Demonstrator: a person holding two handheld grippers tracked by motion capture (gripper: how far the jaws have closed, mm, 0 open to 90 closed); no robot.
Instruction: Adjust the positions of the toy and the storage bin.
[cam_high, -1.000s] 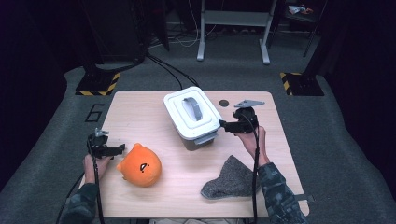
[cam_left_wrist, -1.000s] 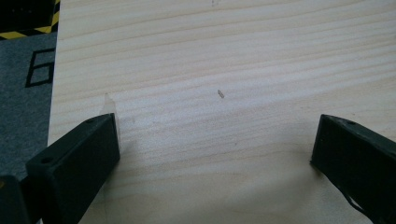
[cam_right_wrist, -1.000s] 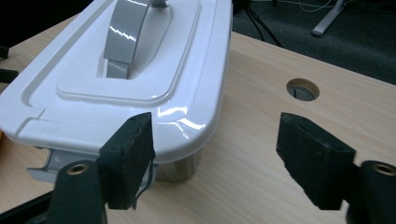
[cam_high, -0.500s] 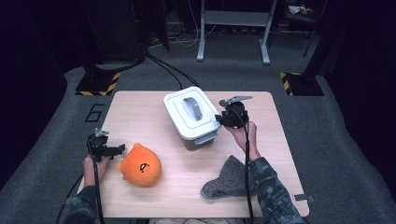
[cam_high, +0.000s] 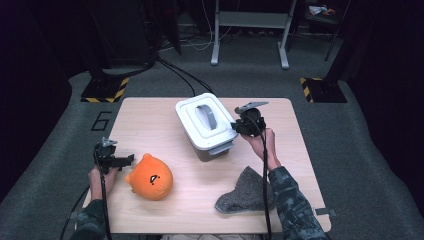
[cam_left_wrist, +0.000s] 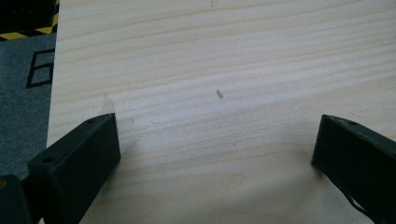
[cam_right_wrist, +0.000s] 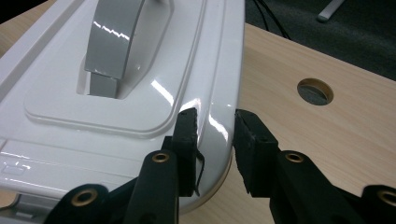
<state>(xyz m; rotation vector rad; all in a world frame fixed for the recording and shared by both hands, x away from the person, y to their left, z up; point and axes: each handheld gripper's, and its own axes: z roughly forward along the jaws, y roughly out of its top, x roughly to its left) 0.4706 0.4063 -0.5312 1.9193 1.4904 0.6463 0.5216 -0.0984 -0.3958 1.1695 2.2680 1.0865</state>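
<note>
High view: floor marking "6" (cam_high: 101, 121); right hand-held gripper (cam_right_wrist: 212, 144) clamped on lid rim (cam_right_wrist: 219, 126); left hand-held gripper (cam_left_wrist: 215, 154) released.

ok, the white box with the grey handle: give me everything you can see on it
The white box is glossy plastic with rounded corners, a darker base under a stepped white lid and a grey handle lying flat in a recess. A latch tab sticks out at its near end. It sits upright, lid on, mid-table, skewed to the table's edges. The right gripper has just been closing, with the lid's rim between its jaws.

High view overlooks table (cam_high: 150, 120); gripper views close — both share tabletop.
</note>
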